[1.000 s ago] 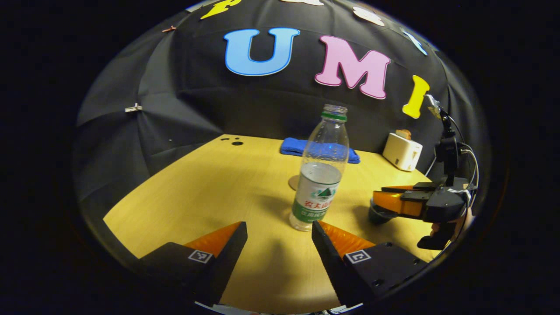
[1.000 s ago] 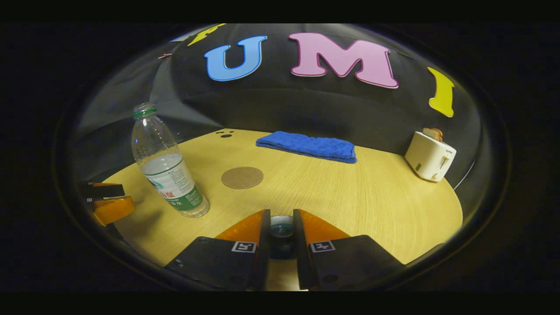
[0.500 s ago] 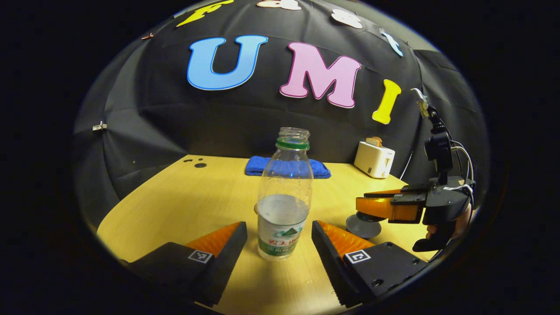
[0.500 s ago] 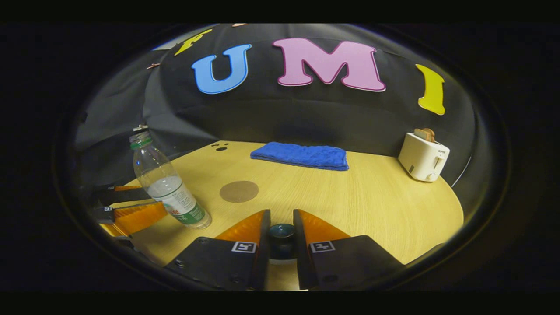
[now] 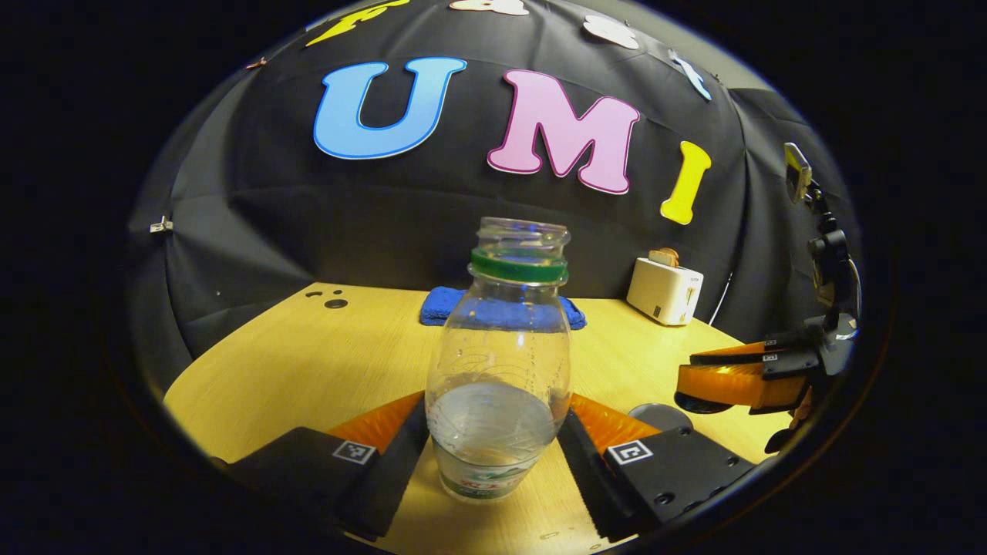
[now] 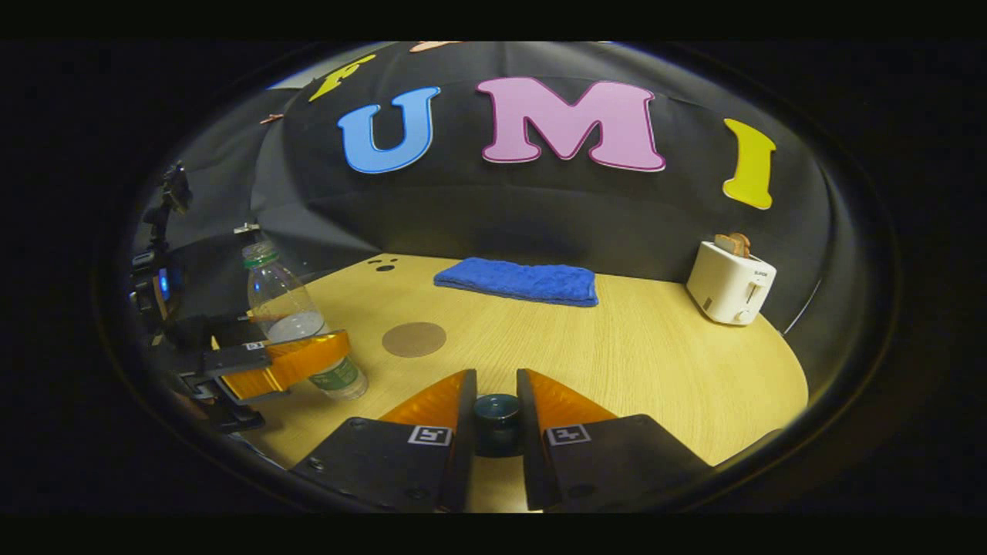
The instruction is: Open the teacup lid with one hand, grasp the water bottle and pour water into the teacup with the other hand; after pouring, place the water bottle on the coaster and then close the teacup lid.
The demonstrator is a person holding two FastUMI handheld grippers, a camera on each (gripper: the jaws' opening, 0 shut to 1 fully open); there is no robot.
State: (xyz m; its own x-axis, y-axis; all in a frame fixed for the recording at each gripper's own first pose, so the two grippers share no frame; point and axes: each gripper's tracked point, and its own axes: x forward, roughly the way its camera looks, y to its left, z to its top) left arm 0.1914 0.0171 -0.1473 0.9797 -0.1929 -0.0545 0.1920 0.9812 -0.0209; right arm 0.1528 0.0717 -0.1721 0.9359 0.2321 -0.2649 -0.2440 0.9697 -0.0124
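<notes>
Left gripper view: jaws flank the water bottle; right jaws pinch the lid knob.

The clear water bottle, uncapped with a green neck ring, stands upright on the bench, partly filled. The round brown coaster lies flat beyond it. The dark teacup lid's knob sits near, right of the bottle.

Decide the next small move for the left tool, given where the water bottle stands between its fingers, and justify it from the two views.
Probably close the left tool on the water bottle. The uncapped bottle stands upright on the table between open fingers that flank its lower body, with no firm squeeze evident. The right tool already pinches the teacup lid knob, so the cup looks ready for pouring.
</notes>
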